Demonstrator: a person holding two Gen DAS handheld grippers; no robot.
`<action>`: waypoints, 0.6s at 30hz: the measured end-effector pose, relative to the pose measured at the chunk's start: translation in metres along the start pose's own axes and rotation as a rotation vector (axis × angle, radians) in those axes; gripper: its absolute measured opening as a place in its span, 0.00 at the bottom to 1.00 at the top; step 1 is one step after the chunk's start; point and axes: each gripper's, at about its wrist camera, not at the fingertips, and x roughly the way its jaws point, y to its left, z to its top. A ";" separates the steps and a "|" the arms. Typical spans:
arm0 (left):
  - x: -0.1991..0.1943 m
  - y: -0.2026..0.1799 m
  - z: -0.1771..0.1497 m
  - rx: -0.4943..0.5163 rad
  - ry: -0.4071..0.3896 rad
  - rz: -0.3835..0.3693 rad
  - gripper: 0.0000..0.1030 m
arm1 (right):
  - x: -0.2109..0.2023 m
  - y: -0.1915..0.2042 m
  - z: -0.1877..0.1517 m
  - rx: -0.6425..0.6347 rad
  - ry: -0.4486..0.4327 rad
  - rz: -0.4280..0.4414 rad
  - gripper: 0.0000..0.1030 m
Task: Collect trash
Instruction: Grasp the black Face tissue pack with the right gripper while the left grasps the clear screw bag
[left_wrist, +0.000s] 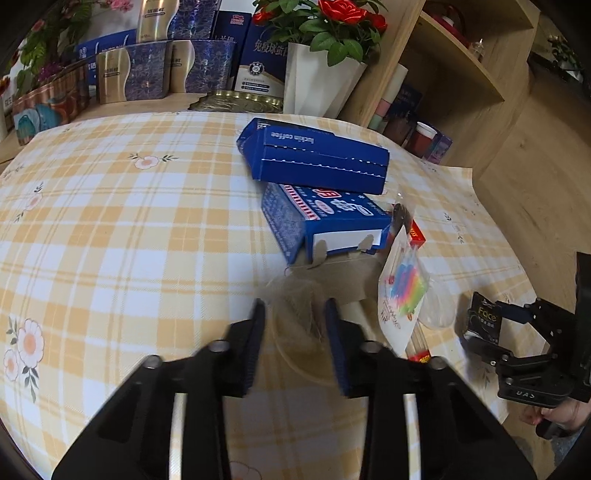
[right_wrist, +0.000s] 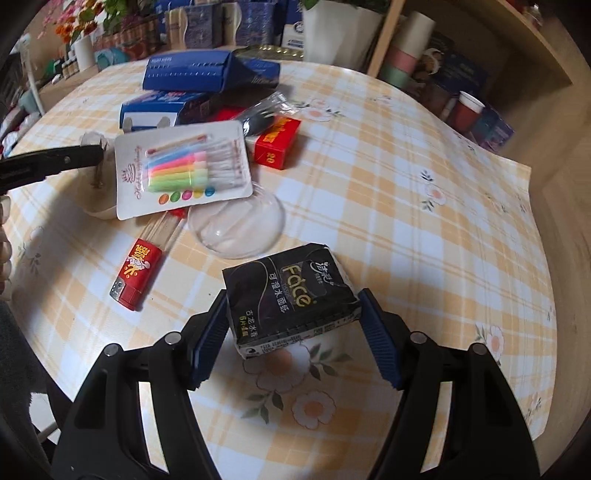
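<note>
My left gripper (left_wrist: 294, 306) is open, its fingers either side of a tuft of brown fuzz in a small clear cup (left_wrist: 295, 317) on the checked tablecloth. My right gripper (right_wrist: 293, 306) is open around a black "Face" tissue pack (right_wrist: 291, 295), fingers flanking it with a small gap on each side; the pack also shows in the left wrist view (left_wrist: 484, 319). Other litter: a candle card (right_wrist: 183, 170), a clear plastic dome lid (right_wrist: 236, 225), a red lighter-like item (right_wrist: 136, 273), a red box (right_wrist: 277, 142), two blue cartons (left_wrist: 314, 158) (left_wrist: 325, 218).
The table's back edge meets boxes, a white flower pot (left_wrist: 317, 81) and a wooden shelf (left_wrist: 461, 74) holding cups. The tablecloth's right corner (right_wrist: 517, 177) overhangs the wooden floor. The left gripper's finger (right_wrist: 55, 160) shows in the right wrist view.
</note>
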 end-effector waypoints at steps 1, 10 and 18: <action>0.000 -0.001 0.000 0.011 -0.003 0.007 0.21 | -0.003 -0.002 -0.001 0.008 -0.006 0.000 0.67; -0.037 -0.003 0.004 0.052 -0.055 -0.019 0.15 | -0.043 -0.011 -0.010 0.121 -0.130 0.057 0.67; -0.101 -0.014 -0.006 0.138 -0.102 -0.071 0.15 | -0.094 0.011 -0.019 0.145 -0.248 0.142 0.67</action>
